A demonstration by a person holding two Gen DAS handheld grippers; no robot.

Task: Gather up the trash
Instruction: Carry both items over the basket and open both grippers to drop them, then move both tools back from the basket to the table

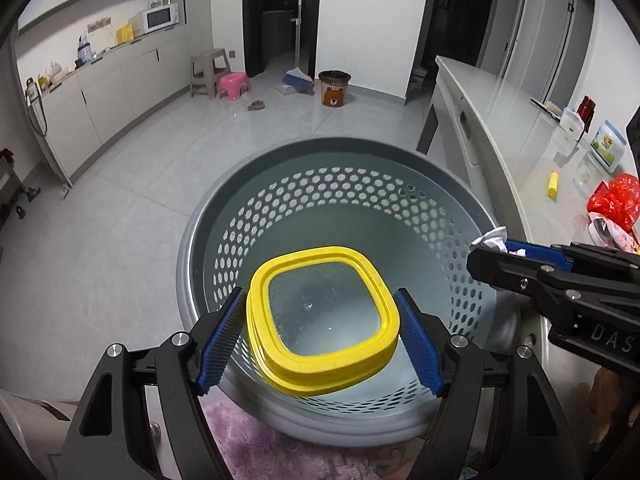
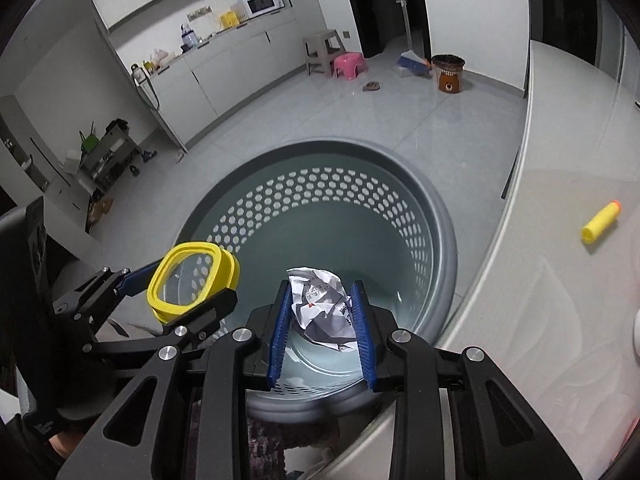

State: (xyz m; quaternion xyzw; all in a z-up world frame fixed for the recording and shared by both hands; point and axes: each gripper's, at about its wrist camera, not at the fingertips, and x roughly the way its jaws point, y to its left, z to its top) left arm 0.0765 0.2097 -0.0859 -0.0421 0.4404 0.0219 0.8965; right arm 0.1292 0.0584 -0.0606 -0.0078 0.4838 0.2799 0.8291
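A grey perforated bin (image 1: 400,176) stands on the floor below both grippers; it also shows in the right wrist view (image 2: 440,216). My left gripper (image 1: 320,332) is shut on a yellow-rimmed clear lid (image 1: 324,320) and holds it over the bin's mouth; the lid also shows in the right wrist view (image 2: 192,280). My right gripper (image 2: 322,316) is shut on a crumpled white paper ball (image 2: 324,304) over the bin. In the left wrist view the right gripper (image 1: 492,250) sits at the bin's right rim with the paper (image 1: 490,239) in its tips.
A white counter (image 2: 560,280) runs along the right with a yellow foam dart (image 2: 598,222), a red bag (image 1: 614,200) and containers (image 1: 606,148). A brown bear bin (image 1: 335,88), broom (image 1: 298,80) and pink stool (image 1: 233,85) stand far off. A purple rug (image 1: 272,444) lies below.
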